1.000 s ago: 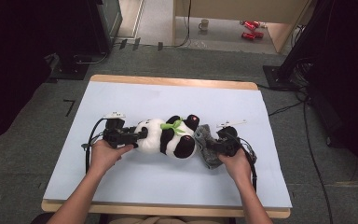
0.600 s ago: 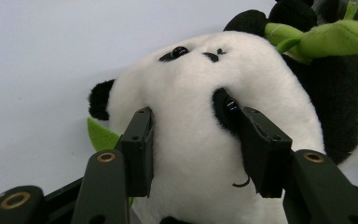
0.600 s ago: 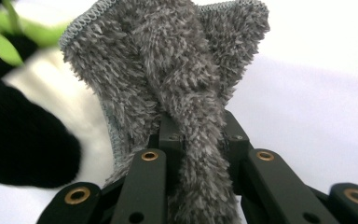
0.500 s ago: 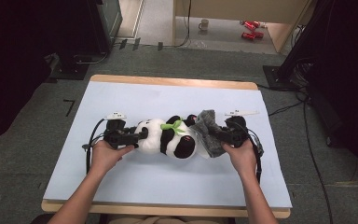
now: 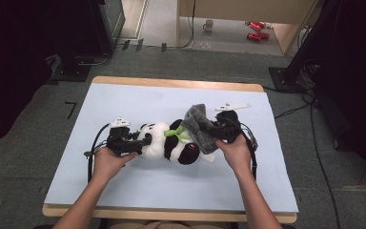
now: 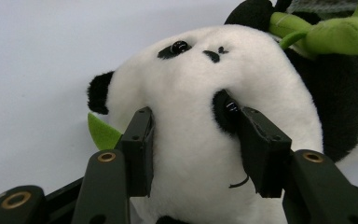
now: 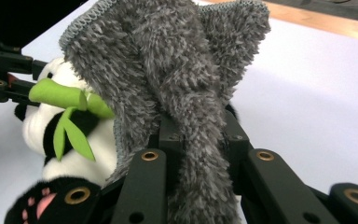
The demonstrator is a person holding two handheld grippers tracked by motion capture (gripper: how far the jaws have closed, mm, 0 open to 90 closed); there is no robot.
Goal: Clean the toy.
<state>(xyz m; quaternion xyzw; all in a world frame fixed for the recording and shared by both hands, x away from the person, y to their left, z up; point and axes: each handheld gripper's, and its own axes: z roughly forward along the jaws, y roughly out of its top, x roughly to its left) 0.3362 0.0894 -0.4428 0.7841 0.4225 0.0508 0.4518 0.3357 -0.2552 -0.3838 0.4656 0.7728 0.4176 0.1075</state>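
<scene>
you are holding the left gripper [image 5: 145, 141] clamped on the head of the panda plush [image 5: 171, 145], its two black pads pressing into the white fur on either side of the face, one pad right beside the black eye patch. the panda is lying on its side on the pale blue counter [image 5: 138, 100], stretching away from this gripper toward your other hand, with the green bamboo sprig [image 6: 340, 35] sitting at its neck, just beyond the head from where the left gripper is biting. a green leaf [image 6: 103, 133] is poking out beside the near pad.

you are keeping the right gripper [image 5: 214, 131] clenched on the grey fluffy cloth [image 7: 168, 79], with a bunched fold pinched tight between its pads. the cloth is rising up and fanning out above that gripper, draping over the panda's body just ahead of it. a black paw with pink toe marks [image 7: 44, 203] is lying low beside the right gripper, next to its near arm.
</scene>
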